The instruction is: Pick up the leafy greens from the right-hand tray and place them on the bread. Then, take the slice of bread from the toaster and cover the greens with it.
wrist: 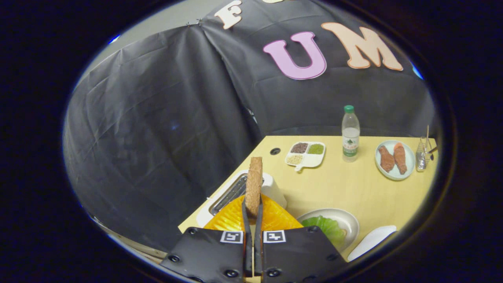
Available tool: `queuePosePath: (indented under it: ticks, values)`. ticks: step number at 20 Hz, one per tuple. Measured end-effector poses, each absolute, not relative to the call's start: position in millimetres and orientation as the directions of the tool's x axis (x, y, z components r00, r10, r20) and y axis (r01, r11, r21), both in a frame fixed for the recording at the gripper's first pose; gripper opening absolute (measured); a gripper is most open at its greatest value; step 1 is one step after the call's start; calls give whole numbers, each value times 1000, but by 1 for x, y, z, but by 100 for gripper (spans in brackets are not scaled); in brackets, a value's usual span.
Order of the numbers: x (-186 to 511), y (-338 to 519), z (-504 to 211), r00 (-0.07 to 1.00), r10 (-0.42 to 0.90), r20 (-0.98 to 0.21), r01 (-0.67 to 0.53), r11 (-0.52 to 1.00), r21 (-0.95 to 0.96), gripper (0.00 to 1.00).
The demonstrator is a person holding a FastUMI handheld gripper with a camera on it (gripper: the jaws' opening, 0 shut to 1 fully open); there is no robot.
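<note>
Bread slice [254,184] upright, clamped in gripper [253,210]

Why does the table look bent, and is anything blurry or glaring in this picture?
In the gripper view, the fisheye lens curves the table edges and bulges the booth's wall; light is even and soft, with little shadow and a faint sheen on the water bottle; the bread slice clamped in the gripper looks sharp, while the far plate of meat is small and softer.
</note>
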State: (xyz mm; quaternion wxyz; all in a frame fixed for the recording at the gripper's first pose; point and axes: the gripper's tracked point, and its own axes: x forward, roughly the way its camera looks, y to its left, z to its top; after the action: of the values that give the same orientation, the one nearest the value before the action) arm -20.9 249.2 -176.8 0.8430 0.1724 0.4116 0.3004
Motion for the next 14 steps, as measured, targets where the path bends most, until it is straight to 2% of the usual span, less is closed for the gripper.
queuePosePath:
  ticks: [6,14]
  values:
    - [-26,216,-203,493,611,-619,-288,787,546,5]
    - [-49,196,-256,456,576,-679,-205,810,549,5]
